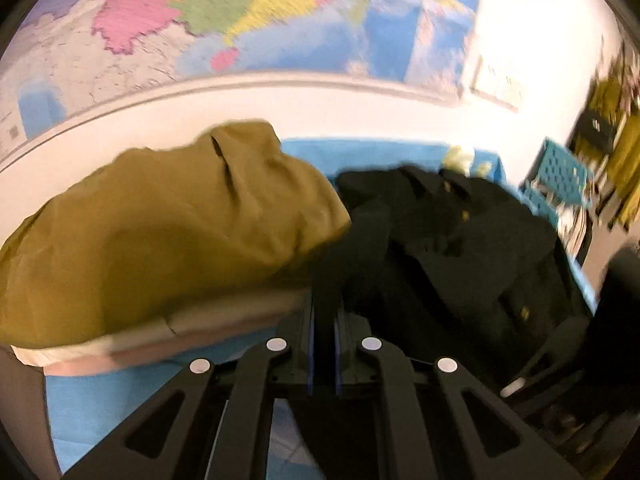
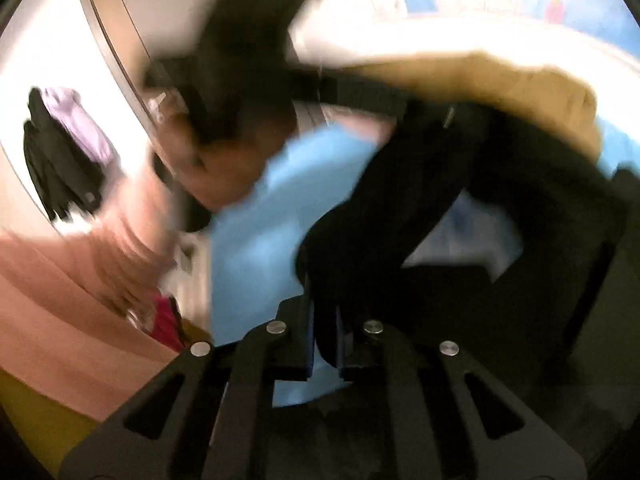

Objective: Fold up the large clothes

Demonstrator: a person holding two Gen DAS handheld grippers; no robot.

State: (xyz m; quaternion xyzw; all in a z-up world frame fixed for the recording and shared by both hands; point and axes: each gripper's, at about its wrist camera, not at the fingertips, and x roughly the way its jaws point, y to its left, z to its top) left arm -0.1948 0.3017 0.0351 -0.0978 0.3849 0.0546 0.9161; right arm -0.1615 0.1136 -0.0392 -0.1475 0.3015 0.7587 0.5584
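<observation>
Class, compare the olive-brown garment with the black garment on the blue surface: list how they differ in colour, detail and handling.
Colour: the olive-brown garment is mustard-olive; the black garment is very dark.
Detail: the black garment shows small gold buttons; none show on the olive-brown one.
Handling: the left gripper and right gripper are each shut on dark cloth, apparently the black garment; no gripper holds the olive-brown one.
Shared: both are crumpled, unfolded.

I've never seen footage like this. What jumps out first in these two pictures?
Probably the black garment: it sprawls over the blue table cover, and dark cloth is pinched in both the left gripper and the right gripper. Next, the mustard-coloured garment bulges on the left of the left wrist view. Behind it a bright, colourful map fills the wall.
</observation>
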